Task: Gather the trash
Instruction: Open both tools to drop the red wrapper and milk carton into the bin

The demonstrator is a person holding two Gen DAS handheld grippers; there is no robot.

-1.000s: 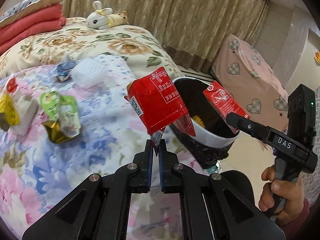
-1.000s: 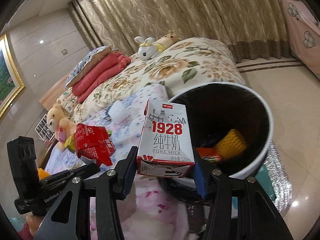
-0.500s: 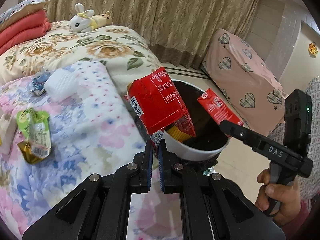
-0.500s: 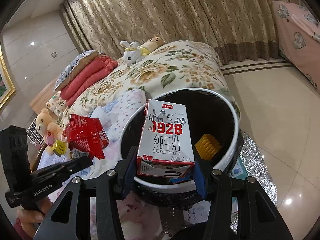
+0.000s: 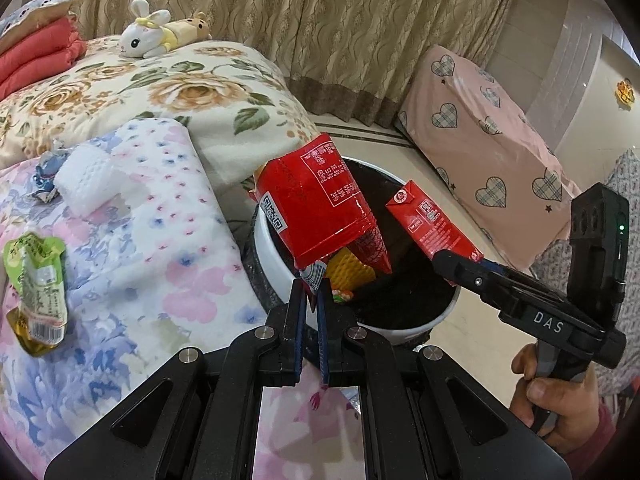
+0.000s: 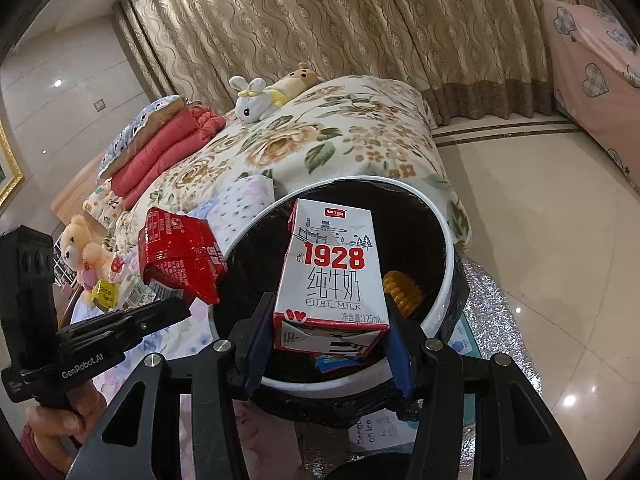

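Note:
My left gripper (image 5: 310, 294) is shut on the bottom corner of a red snack bag (image 5: 316, 204) and holds it over the near rim of the white trash bin (image 5: 268, 252) with a black liner. My right gripper (image 6: 326, 320) is shut on a white and red "1928" milk carton (image 6: 332, 276) and holds it above the bin's opening (image 6: 440, 236). The carton also shows in the left wrist view (image 5: 430, 222), and the bag in the right wrist view (image 6: 176, 252). Yellow trash (image 6: 402, 290) lies inside the bin.
On the floral bed left of the bin lie a green wrapper (image 5: 34, 272), a white foam block (image 5: 84, 184) and a blue crumpled wrapper (image 5: 44, 180). A plush rabbit (image 5: 150, 38) sits farther back. A pink heart-patterned cover (image 5: 492, 140) stands right of the bin.
Both grippers have moved toward the bin with their loads. The bag and the carton now hang over its opening instead of beside it.

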